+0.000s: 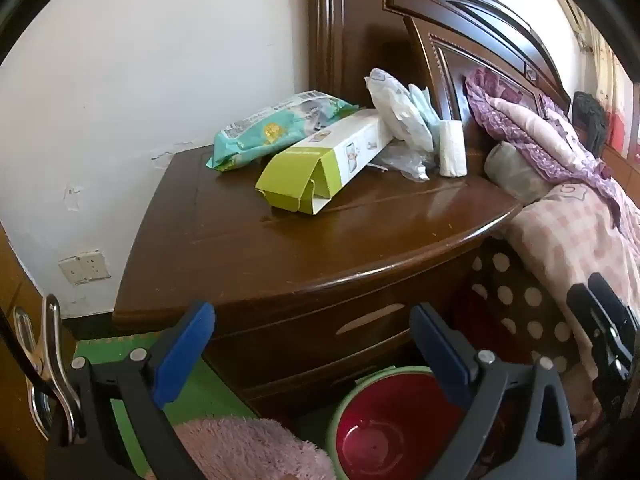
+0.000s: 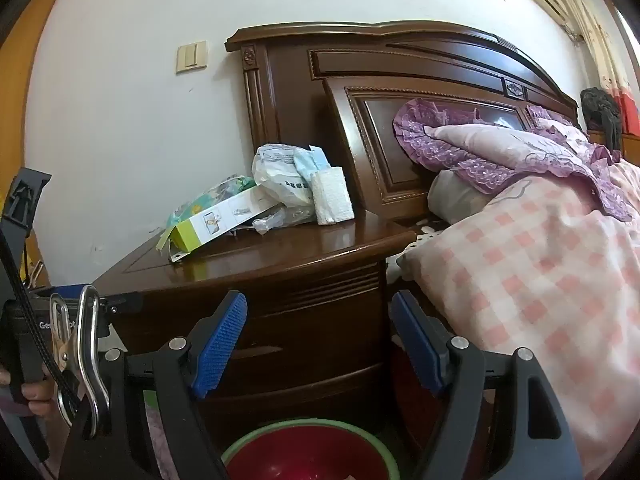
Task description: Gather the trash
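Note:
On the brown nightstand [image 1: 320, 248] lie a green-and-white carton [image 1: 324, 168], a teal wipes pack [image 1: 272, 128], a white plastic bag [image 1: 400, 116], a clear wrapper [image 1: 404, 164] and a white tissue pack [image 1: 452, 148]. A red bin with a green rim [image 1: 380, 371] stands on the floor in front of the drawers. My left gripper [image 1: 314, 354] is open and empty above the bin, short of the nightstand. My right gripper [image 2: 318, 344] is also open and empty, level with the drawers, over the bin [image 2: 304, 424]. The right wrist view shows the carton [image 2: 224, 220] and the tissue pack [image 2: 332, 196].
A bed with a pink checked quilt [image 2: 520, 280] and purple pillows [image 2: 480, 148] presses against the nightstand's right side, the carved headboard [image 2: 400, 64] behind. A metal clip [image 1: 44, 360] dangles at left. A pink fluffy cloth [image 1: 248, 452] and green floor mat [image 1: 120, 352] lie below.

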